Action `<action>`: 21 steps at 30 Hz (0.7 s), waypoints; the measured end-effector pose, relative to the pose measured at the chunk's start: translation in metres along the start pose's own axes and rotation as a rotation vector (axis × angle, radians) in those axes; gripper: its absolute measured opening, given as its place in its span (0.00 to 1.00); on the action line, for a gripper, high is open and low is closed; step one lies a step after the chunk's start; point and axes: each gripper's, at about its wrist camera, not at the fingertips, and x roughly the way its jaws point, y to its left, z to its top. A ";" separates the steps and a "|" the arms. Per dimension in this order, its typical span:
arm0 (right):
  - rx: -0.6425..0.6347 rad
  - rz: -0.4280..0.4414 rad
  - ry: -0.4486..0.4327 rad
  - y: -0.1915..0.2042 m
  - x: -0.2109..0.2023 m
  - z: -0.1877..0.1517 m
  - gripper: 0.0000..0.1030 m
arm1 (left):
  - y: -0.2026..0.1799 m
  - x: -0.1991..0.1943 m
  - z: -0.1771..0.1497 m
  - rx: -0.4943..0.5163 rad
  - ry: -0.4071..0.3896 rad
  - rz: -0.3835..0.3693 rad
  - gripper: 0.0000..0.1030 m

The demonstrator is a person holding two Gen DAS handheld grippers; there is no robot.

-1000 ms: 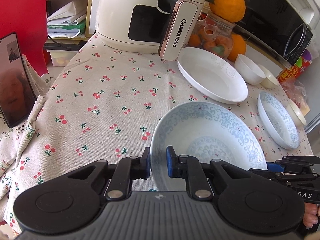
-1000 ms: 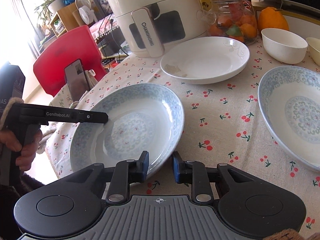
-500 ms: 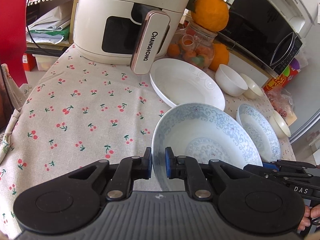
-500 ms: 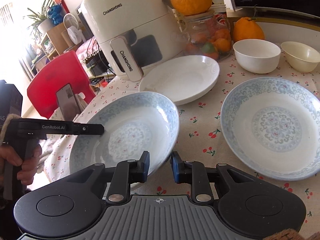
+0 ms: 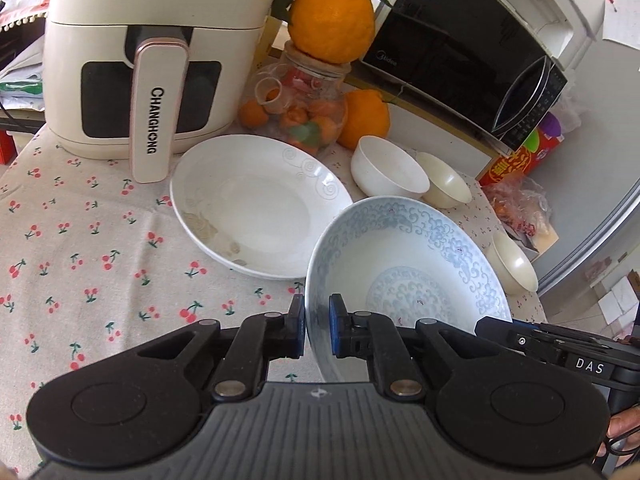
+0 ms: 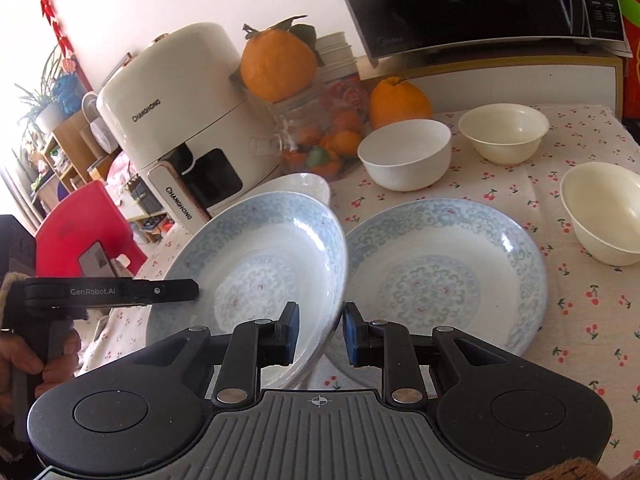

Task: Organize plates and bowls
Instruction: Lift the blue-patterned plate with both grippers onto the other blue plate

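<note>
Blue-patterned plate (image 6: pixel 256 264) hangs tilted above the desk (image 6: pixel 580 312), its near rim pinched in my right claw (image 6: pixel 320 334) and its opposite rim clamped in my nearly closed left claw (image 5: pixel 317 330). Just to its right, rims almost touching, lies the matching plate (image 6: pixel 448 276) flat on the cloth. Farther back stand three bowls.

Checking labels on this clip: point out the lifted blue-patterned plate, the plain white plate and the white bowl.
lifted blue-patterned plate (image 6: pixel 256 264): right wrist view, inner well.
plain white plate (image 5: pixel 260 208): left wrist view, centre of well.
white bowl (image 6: pixel 404 160): right wrist view, outer wall.
</note>
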 end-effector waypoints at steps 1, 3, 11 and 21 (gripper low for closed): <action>0.008 -0.009 -0.004 -0.005 -0.002 0.001 0.23 | -0.006 0.004 0.001 0.004 0.002 -0.004 0.10; 0.024 -0.036 -0.014 -0.016 -0.007 0.005 0.23 | -0.017 0.012 0.003 0.020 0.005 -0.011 0.10; 0.106 -0.143 -0.030 -0.056 -0.013 0.011 0.23 | -0.055 0.043 0.003 0.093 0.010 -0.003 0.09; 0.136 -0.264 0.011 -0.076 0.002 0.014 0.23 | -0.075 0.073 0.003 0.118 0.018 0.070 0.10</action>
